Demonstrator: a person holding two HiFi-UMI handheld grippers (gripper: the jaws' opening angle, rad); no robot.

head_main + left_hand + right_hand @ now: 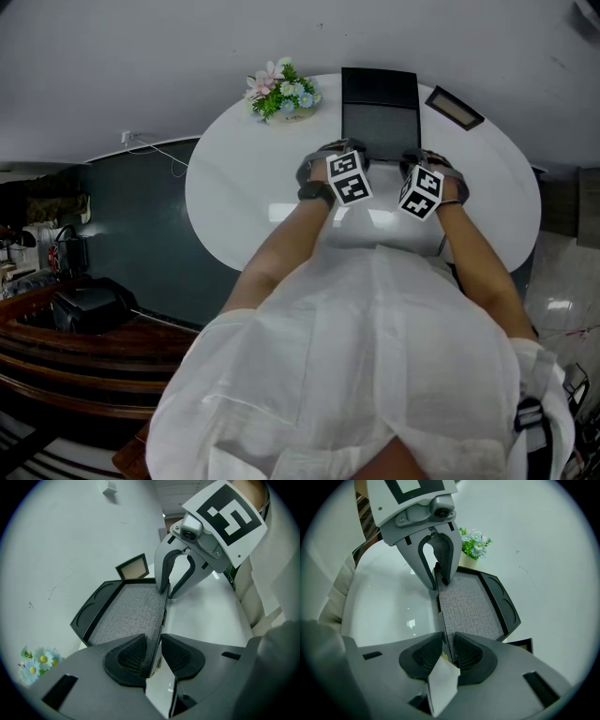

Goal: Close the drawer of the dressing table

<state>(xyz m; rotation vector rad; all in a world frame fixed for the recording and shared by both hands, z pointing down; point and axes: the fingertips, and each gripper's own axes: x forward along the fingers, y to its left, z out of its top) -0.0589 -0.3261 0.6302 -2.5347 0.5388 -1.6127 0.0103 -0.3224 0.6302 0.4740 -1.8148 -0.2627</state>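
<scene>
The drawer (380, 98), a dark tray lined with grey fabric, is found open at the far middle of the white top of the dressing table (253, 197). Its lining is fully exposed.

The left gripper (152, 656) is closed on the drawer's thin near rim, with the pads pressed against both faces of that edge. The right gripper (447, 653) is clamped on the same rim, further along. Both tongs are angled steeply down onto it. The two grips are set well apart along the one edge. This is judged to be so that the drawer can be driven evenly and kept from skewing in its guide.

A pot of flowers (283, 92) is noted near the drawer's left side, and a small framed item (455, 106) near its right. Neither is touched.

The closing stroke is judged not yet made. Which way the drawer travels cannot be settled from these views. Uneven pressure between the hands is the main risk.
</scene>
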